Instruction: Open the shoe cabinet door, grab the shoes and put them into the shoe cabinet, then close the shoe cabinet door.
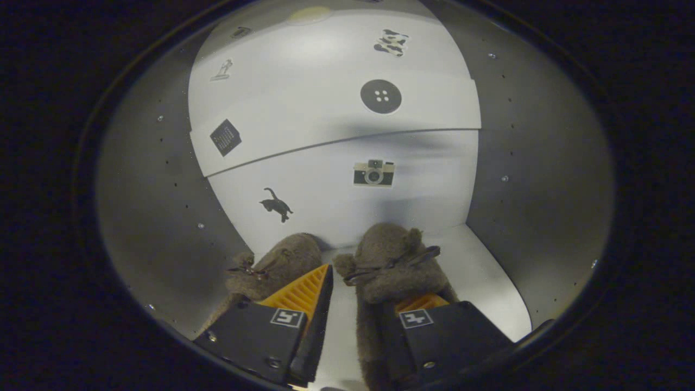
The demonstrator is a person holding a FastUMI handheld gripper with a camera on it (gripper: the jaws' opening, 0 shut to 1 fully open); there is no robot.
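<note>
I am looking into the shoe cabinet [336, 98], at its white back panel. Two brown fuzzy shoes stand side by side on the white cabinet floor [488, 271], toes toward the back. The left shoe [288, 258] lies just outside my left finger. The right shoe [383, 241] rests over the tip of my right finger, and its inner side reaches into the gap. My gripper [361, 304] is open, with a strip of bare floor showing between the fingers. Neither shoe is pinched.
Grey side walls [157, 195] with rows of small peg holes close in the space left and right [537, 179]. The back panel carries several small stickers and a horizontal seam [336, 142] across its middle.
</note>
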